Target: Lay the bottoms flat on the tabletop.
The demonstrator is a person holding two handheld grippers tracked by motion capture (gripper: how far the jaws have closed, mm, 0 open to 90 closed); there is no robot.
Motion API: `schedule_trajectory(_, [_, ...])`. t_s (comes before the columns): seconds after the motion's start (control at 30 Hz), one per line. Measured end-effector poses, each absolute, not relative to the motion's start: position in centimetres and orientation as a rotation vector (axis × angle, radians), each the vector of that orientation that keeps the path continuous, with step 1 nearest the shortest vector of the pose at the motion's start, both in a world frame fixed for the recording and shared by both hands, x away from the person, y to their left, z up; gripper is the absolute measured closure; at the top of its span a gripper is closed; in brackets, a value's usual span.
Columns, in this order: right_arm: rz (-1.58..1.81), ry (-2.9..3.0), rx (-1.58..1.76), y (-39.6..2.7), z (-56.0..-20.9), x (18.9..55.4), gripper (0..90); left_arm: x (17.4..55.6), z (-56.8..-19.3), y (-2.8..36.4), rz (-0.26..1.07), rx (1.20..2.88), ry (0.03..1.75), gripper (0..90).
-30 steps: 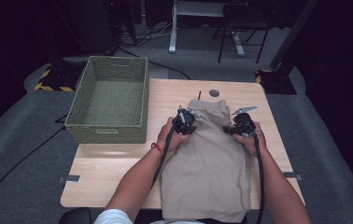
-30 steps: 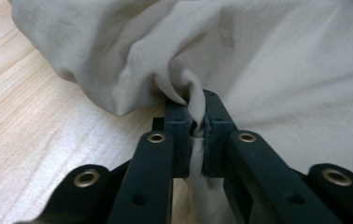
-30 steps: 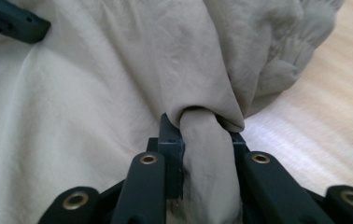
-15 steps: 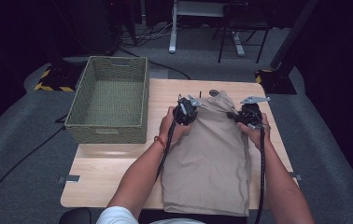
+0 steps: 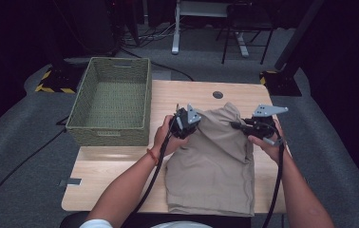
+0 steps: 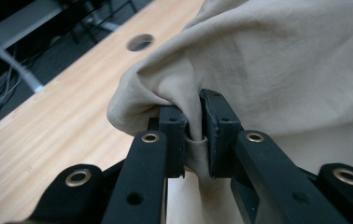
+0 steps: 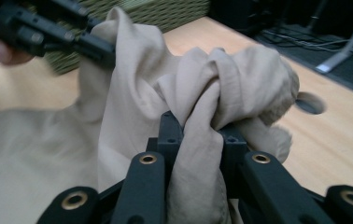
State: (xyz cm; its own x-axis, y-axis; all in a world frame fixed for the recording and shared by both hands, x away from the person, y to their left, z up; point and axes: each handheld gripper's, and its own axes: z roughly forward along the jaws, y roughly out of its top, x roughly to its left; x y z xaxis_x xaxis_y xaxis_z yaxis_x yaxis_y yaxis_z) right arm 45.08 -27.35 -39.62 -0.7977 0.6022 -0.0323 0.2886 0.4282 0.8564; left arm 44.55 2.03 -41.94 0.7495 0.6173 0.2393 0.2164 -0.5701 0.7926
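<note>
A beige cloth garment (image 5: 215,161) lies lengthwise on the wooden table (image 5: 116,166), with its far end raised and bunched. My left gripper (image 5: 194,123) grips the far left corner, and a fold of the cloth (image 6: 277,70) is pinched between its pads (image 6: 194,109). My right gripper (image 5: 237,126) holds the far right corner, where a thick wad of the cloth (image 7: 221,88) is squeezed between its jaws (image 7: 200,128). Both pairs of jaws have just been opening slightly, with fabric still pressed between them. The left gripper (image 7: 48,32) also appears across the cloth in the right gripper view.
A green woven basket (image 5: 108,135) stands empty at the table's left edge. A round cable hole (image 5: 218,95) sits in the tabletop just beyond the cloth. Bare wood lies left of the cloth. Chair and desk legs stand on the floor behind.
Both grippers have lifted off the table with the cloth's far corners. The far end, flat a second ago, now hangs bunched between them.
</note>
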Motion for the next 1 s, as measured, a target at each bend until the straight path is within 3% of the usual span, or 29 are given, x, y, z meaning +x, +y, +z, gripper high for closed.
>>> schedule_trajectory(0.27, [1.366, 2.452, 0.626, -27.7, -41.0, 39.8, 64.4, 38.4, -43.4, 3.8, 0.571, 2.245, 0.434, 76.5])
schedule_trajectory(0.57, [1.290, 2.630, 0.518, -28.4, -44.6, 34.2, 62.2, 33.5, -46.5, 4.9, 0.399, 2.331, 0.340, 74.8])
schedule_trajectory(0.77, [1.154, 2.744, 0.522, -27.9, -47.4, 32.2, 65.2, 32.8, -49.0, 5.2, 0.306, 2.415, 0.367, 74.0])
schedule_trajectory(1.0, [1.107, 2.669, 0.637, -27.6, -48.9, 33.4, 70.9, 34.8, -49.2, 5.2, 0.325, 2.408, 0.401, 73.8])
